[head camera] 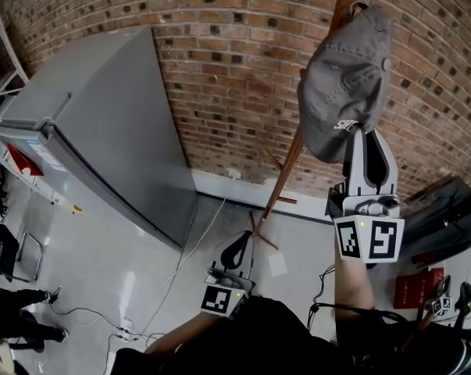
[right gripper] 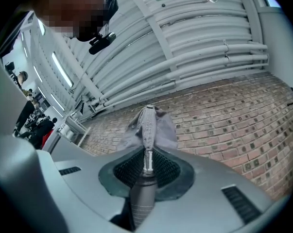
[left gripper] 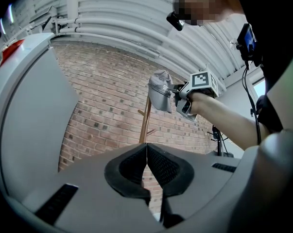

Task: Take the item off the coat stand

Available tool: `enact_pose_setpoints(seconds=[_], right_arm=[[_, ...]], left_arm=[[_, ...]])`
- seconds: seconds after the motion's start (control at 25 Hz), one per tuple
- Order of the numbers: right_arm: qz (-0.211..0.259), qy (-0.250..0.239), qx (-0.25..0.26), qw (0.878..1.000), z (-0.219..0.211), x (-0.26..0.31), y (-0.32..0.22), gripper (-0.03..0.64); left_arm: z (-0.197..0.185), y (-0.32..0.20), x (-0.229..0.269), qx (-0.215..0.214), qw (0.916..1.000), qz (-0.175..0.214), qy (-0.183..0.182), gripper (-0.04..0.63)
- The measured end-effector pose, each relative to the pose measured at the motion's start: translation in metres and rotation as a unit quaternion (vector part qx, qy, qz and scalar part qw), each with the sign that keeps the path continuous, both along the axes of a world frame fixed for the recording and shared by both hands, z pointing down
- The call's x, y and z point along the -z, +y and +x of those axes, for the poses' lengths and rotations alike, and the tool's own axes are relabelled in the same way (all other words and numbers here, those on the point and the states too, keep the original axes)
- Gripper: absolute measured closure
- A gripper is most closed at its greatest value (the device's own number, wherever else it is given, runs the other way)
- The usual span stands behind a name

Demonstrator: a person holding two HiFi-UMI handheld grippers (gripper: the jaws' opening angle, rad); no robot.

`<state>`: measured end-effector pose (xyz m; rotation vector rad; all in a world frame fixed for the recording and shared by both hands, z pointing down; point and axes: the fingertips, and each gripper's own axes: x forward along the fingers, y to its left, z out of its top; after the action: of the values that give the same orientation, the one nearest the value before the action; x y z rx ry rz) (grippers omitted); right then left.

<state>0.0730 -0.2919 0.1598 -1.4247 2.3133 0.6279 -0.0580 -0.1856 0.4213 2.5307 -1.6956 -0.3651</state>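
Note:
A grey cap (head camera: 344, 76) hangs at the top of the wooden coat stand (head camera: 286, 178), against the brick wall. My right gripper (head camera: 368, 135) reaches up from below and is shut on the cap's lower edge. In the right gripper view a narrow strip of the cap (right gripper: 148, 127) is pinched between the pads of the right gripper (right gripper: 147, 159). My left gripper (head camera: 239, 252) is held low near the stand's foot, shut and empty. From the left gripper view, past the left gripper (left gripper: 146, 152), I see the cap (left gripper: 161, 96), the stand (left gripper: 145, 123) and the right gripper (left gripper: 178, 97).
A tall grey cabinet (head camera: 102, 123) stands left of the stand against the brick wall (head camera: 235, 53). A black bag (head camera: 442, 217) and a red item (head camera: 419, 287) lie on the floor at the right. Cables (head camera: 180, 264) run across the floor.

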Motion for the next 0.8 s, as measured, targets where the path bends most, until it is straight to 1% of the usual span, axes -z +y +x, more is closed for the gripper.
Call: enact_pose_setpoints(seconds=[0.16, 0.28, 0.4, 0.6, 0.8], right_arm=[[0.022, -0.004, -0.009, 1.0, 0.011, 0.017, 0.002, 0.558], [0.041, -0.006, -0.01, 0.999, 0.016, 0.028, 0.005, 0.558], [0.054, -0.005, -0.01, 0.998, 0.016, 0.034, 0.008, 0.558], [0.072, -0.028, -0.003, 0.997, 0.024, 0.044, 0.016, 0.558], [0.092, -0.036, -0.005, 0.995, 0.029, 0.058, 0.024, 0.558]], left_arm=[[0.004, 0.001, 0.006, -0.003, 0.9999, 0.011, 0.007, 0.578], [0.004, 0.001, 0.002, -0.005, 1.0, 0.001, 0.002, 0.578], [0.004, 0.0, 0.001, -0.008, 1.0, 0.002, 0.001, 0.578], [0.009, -0.001, -0.002, -0.011, 0.9999, 0.001, 0.004, 0.58], [0.011, 0.001, -0.001, -0.016, 0.9999, 0.002, 0.005, 0.578]])
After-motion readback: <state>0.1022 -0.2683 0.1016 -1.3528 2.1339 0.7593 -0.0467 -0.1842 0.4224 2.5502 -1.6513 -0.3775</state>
